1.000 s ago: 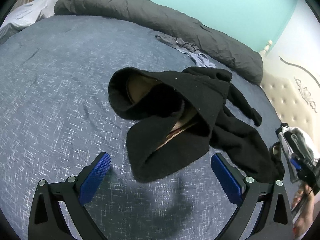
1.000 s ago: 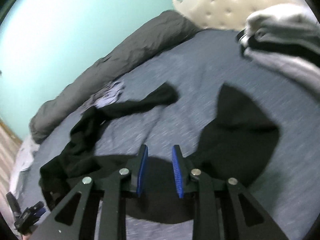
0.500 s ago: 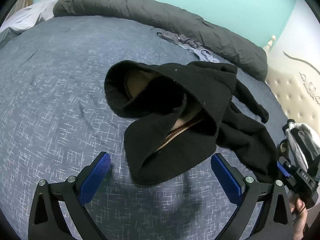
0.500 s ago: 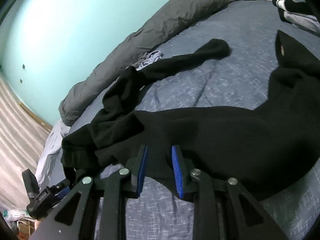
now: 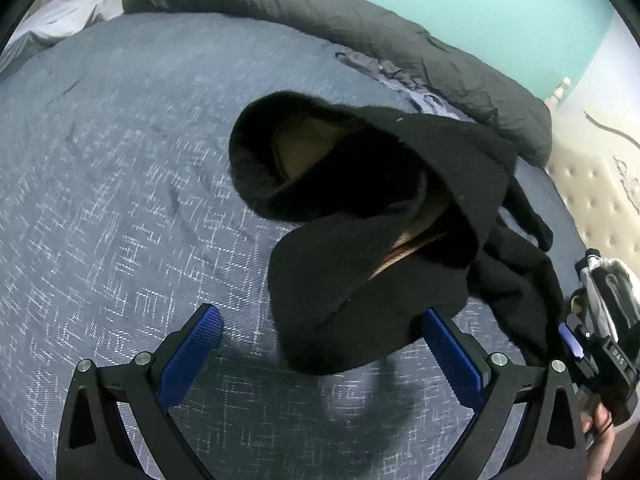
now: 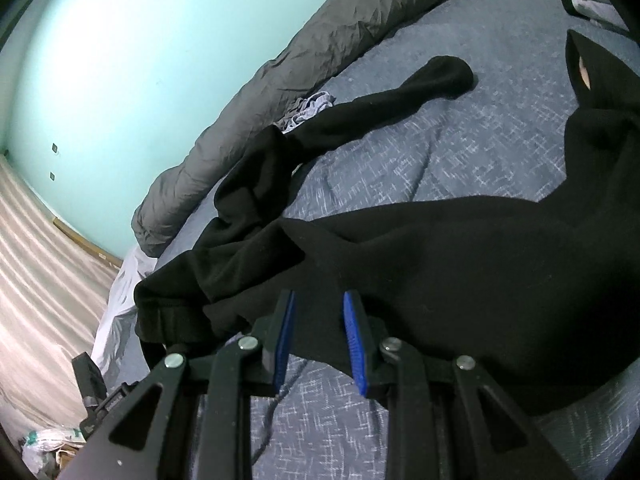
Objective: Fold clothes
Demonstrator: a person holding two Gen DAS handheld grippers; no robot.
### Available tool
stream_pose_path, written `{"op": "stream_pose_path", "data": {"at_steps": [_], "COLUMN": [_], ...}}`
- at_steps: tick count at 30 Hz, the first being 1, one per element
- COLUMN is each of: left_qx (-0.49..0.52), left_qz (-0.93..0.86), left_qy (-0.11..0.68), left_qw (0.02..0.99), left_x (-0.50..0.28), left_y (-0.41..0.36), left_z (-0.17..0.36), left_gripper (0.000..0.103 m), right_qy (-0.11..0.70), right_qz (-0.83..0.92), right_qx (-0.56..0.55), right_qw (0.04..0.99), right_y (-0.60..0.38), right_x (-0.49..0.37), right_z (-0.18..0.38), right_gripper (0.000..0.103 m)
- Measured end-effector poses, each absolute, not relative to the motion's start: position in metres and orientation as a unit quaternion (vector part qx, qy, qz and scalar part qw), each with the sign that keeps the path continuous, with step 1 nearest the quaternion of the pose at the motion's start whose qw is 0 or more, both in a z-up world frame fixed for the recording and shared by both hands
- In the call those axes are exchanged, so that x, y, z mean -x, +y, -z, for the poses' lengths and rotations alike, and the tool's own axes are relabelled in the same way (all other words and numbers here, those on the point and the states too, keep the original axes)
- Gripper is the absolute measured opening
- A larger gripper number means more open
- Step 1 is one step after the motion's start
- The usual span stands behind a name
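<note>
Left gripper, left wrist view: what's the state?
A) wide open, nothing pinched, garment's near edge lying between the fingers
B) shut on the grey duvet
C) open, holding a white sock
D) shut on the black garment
A: the left gripper has its blue fingers spread far apart over the blue bedspread, and the black garment lies loose between them, with neither finger pressing it.

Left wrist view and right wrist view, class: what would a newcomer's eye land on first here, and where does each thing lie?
First, the crumpled black fleece garment, heaped mid-bed on the blue-grey patterned bedspread, with one long black sleeve trailing toward the rolled dark grey duvet along the turquoise wall. Next, the blue-padded claws: the left claw wide open at the garment's near edge, the right claw narrowly parted at its hem.
</note>
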State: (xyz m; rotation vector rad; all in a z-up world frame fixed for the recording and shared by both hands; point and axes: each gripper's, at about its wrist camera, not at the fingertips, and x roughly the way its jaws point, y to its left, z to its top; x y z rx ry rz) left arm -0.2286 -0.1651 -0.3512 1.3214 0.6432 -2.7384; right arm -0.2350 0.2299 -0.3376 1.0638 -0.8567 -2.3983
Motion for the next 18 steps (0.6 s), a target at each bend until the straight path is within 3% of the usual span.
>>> {"op": "stream_pose_path", "data": {"at_steps": [18], "left_qx": [-0.447], "left_qz": [0.867], "left_qy": [0.220], "left_qw": [0.020], "left_x": [0.237], "left_y": [-0.167], "left_z": [0.364], "left_gripper": [0.103], "right_qy": [-0.314], "right_qz": [0.848], "right_qx": [-0.381], "right_qw": [0.193], "right_y": [0.230], "right_x": [0.236], "right_z": [0.337], "right_gripper": [0.025]}}
